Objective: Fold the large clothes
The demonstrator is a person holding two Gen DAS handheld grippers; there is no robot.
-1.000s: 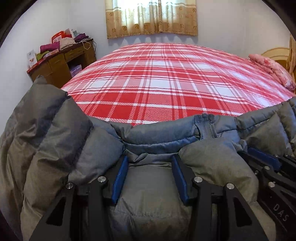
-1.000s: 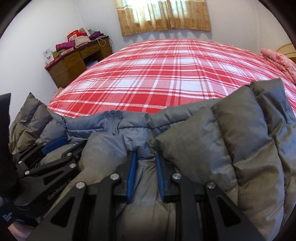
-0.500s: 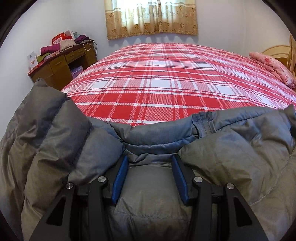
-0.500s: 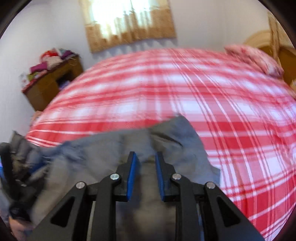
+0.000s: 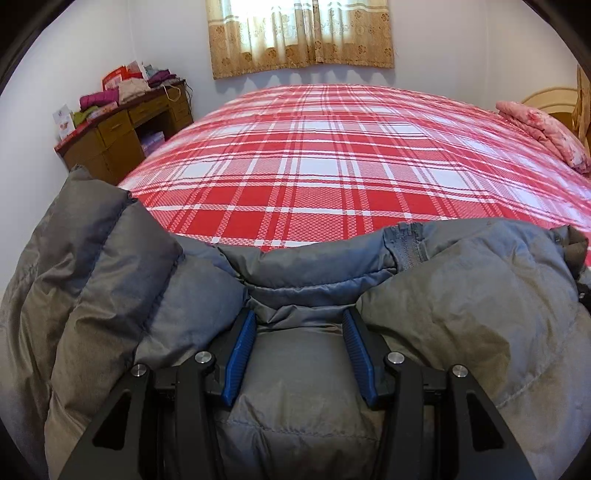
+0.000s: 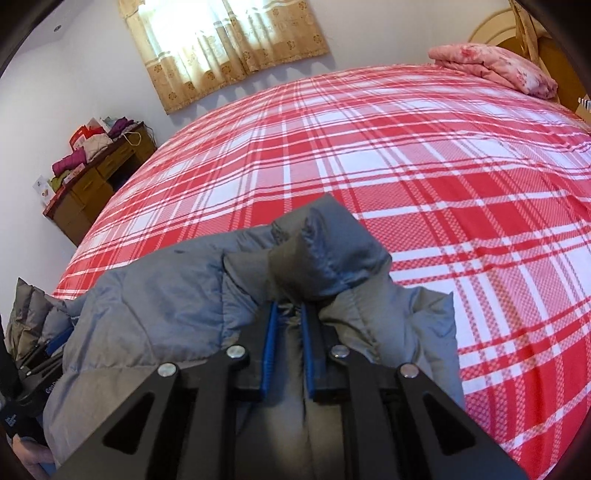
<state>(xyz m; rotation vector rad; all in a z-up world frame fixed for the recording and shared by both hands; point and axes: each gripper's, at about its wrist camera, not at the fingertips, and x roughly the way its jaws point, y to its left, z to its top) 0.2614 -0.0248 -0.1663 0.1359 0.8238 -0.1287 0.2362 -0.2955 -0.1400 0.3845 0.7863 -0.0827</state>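
Grey quilted down jacket held at the near edge of a bed covered by a red-and-white plaid sheet. The left gripper stands partly open, its blue pads pressed against a thick padded fold of the jacket bunched between them; quilted panels bulge up on either side, and a zipper end shows along the jacket's upper rim. The right gripper is nearly closed, its jaws having just been closing, and pinches a narrow gather of the same jacket, which puffs up ahead of its fingertips. From the right wrist view the left gripper appears low at the left edge, partly buried in fabric. Beyond the jacket: a folded pink floral quilt by the wooden headboard, a wooden desk stacked with clothes at the far left wall, and patterned beige curtains.
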